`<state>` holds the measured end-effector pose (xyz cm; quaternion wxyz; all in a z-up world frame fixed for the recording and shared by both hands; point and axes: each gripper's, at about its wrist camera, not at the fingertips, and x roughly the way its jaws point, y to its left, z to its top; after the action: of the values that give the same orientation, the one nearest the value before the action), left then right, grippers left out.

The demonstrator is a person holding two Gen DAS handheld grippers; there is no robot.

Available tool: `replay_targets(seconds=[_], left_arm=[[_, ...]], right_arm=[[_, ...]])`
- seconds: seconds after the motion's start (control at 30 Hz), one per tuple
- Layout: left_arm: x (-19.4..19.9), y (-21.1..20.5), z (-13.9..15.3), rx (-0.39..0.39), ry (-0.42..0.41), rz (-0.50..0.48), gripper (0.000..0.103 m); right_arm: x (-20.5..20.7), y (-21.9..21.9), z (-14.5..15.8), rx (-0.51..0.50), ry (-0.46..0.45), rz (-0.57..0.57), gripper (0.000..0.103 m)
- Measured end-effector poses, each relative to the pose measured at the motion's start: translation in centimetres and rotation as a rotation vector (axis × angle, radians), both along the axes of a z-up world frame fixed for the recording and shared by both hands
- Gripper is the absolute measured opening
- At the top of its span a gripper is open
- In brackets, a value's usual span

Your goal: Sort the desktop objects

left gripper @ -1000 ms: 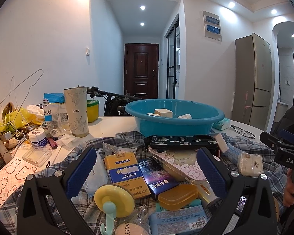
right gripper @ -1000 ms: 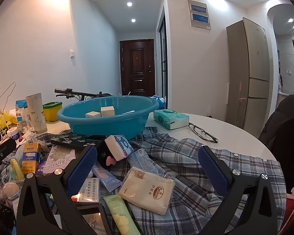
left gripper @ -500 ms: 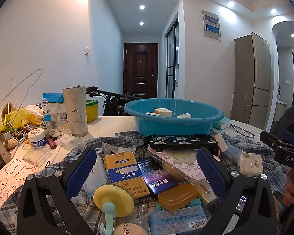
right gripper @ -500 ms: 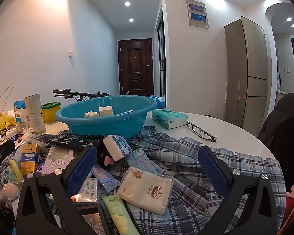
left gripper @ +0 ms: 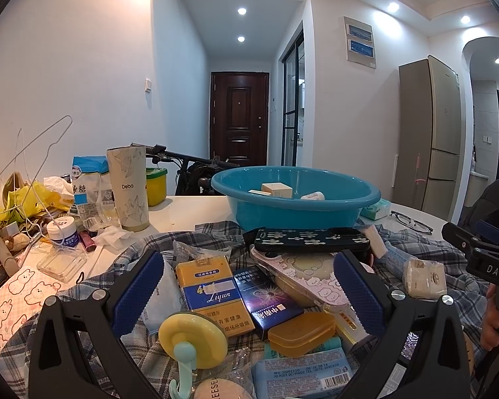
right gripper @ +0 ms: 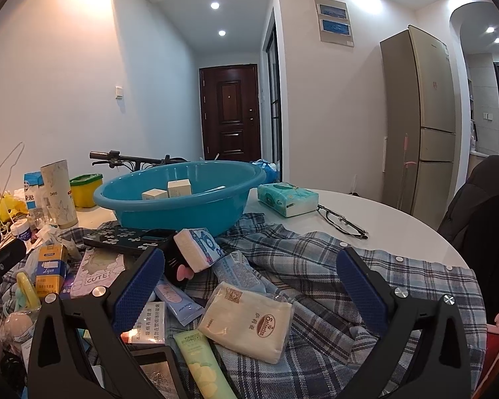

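Both claws, left claw and right claw, gape apart; only the right view shows the tissue pack.

The basin sits at the back of the counter, small boxes inside it. Before it spreads the shirt, a phone case at the basin's foot. Nearer, the cigarette pack lies left of the dark box. Tissue pack and glasses right of the basin; tumbler far left
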<state>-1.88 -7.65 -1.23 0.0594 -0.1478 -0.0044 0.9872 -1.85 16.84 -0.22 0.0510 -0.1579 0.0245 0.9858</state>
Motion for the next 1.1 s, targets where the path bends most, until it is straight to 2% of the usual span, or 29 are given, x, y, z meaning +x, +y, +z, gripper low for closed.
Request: replay_targets(seconds=[1.1], left_arm=[[0.02,-0.08,-0.12,0.001,0.002,0.015,0.103]], right_arm=[[0.05,0.25,-0.01,-0.016,-0.003,-0.004,0.103]])
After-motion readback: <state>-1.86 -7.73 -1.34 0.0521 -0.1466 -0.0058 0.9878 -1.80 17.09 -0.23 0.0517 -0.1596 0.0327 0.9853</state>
